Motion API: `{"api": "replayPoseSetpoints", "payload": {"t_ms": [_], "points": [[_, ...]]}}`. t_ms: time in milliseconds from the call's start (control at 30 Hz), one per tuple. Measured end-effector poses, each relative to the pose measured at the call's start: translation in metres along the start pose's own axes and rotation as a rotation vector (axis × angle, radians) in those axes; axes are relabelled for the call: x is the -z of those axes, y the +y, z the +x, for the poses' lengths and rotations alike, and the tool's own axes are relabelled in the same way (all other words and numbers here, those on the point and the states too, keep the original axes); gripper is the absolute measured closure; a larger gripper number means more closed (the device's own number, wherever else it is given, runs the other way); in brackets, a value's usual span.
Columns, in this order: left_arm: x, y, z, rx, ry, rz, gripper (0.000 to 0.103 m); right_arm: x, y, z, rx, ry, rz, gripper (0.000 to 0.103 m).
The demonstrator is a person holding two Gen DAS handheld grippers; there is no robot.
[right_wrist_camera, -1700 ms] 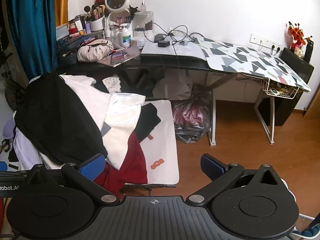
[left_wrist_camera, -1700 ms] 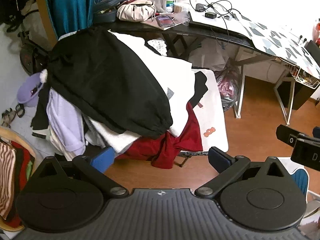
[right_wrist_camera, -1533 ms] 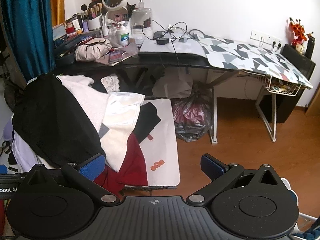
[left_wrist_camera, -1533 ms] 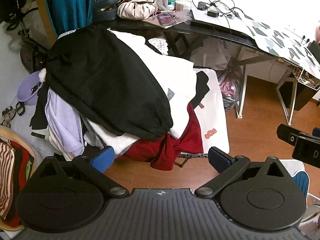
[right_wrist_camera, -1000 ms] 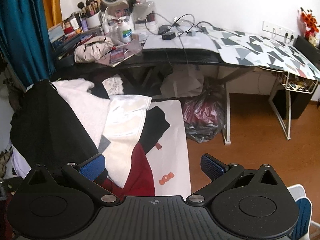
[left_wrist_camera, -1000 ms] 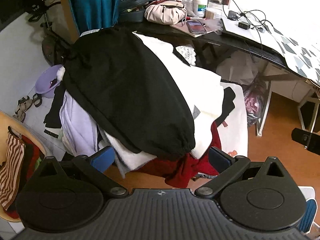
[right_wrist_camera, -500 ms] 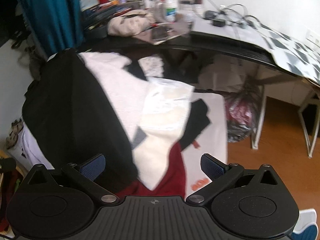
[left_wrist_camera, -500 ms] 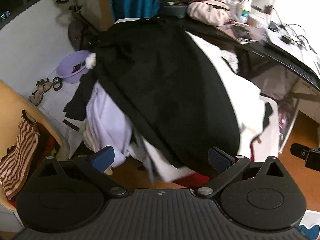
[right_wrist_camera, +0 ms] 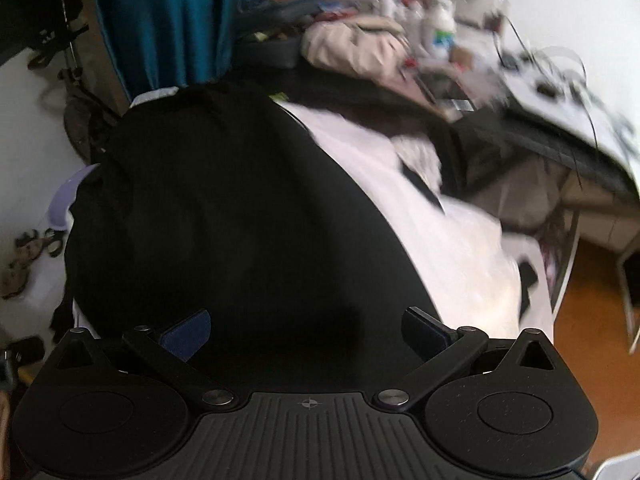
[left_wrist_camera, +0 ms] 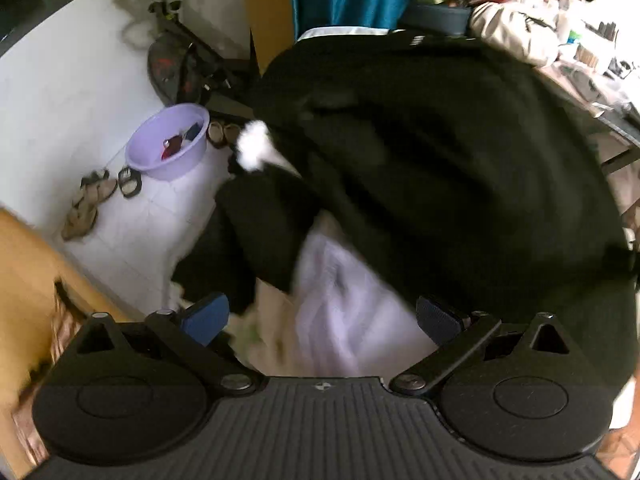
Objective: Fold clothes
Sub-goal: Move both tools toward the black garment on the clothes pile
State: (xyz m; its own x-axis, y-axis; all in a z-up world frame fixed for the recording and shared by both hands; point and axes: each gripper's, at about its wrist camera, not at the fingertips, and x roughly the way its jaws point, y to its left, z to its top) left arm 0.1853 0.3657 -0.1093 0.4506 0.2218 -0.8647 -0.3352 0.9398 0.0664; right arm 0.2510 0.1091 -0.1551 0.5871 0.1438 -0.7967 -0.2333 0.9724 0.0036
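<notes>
A heaped black garment (left_wrist_camera: 460, 168) blocks the way ahead; open white floor lies left of it, broken by a lilac basin (left_wrist_camera: 168, 148) and scattered sandals (left_wrist_camera: 86, 204), a cluttered counter (right_wrist_camera: 460, 92) behind.

The right gripper (right_wrist_camera: 306, 330) is hovering over a black garment (right_wrist_camera: 240, 216) with its blue-padded fingers (right_wrist_camera: 186, 334) standing wide apart and nothing between them. The garment is lying on top of a heap, covering part of a white cloth (right_wrist_camera: 452, 248) that is spreading out to its right. Behind the heap, a teal curtain (right_wrist_camera: 164, 20) is hanging, and a beige bag (right_wrist_camera: 356, 50) is sitting on a cluttered dark desk (right_wrist_camera: 520, 132). The picture is blurring toward the right edge.
</notes>
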Motion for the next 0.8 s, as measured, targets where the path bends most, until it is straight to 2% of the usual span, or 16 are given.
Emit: {"api": "replayPoseSetpoints", "payload": {"t_ms": [133,333,533,667,733,800], "points": [[-0.02,0.036,0.032,0.038,0.009,0.018,0.001,-0.028,0.05,0.03,0.03,-0.024,-0.027,0.001],[-0.044,0.058,0.058,0.096,0.079,0.0,0.001,-0.051,0.079,0.052,0.073,0.015,0.02,0.001],[-0.058,0.053,0.071,0.124,0.103,0.025,0.001,-0.057,0.069,0.059,0.121,0.039,0.059,0.001],[-0.068,0.04,0.079,0.134,0.118,0.051,0.001,-0.058,0.053,0.062,0.154,0.023,0.06,0.001],[-0.072,0.029,0.084,0.141,0.11,0.073,0.001,-0.062,0.044,0.067,0.141,0.015,0.056,0.001],[-0.072,0.018,0.093,0.175,0.098,0.106,0.001,-0.066,0.041,0.076,0.09,0.001,0.019,0.001]]}}
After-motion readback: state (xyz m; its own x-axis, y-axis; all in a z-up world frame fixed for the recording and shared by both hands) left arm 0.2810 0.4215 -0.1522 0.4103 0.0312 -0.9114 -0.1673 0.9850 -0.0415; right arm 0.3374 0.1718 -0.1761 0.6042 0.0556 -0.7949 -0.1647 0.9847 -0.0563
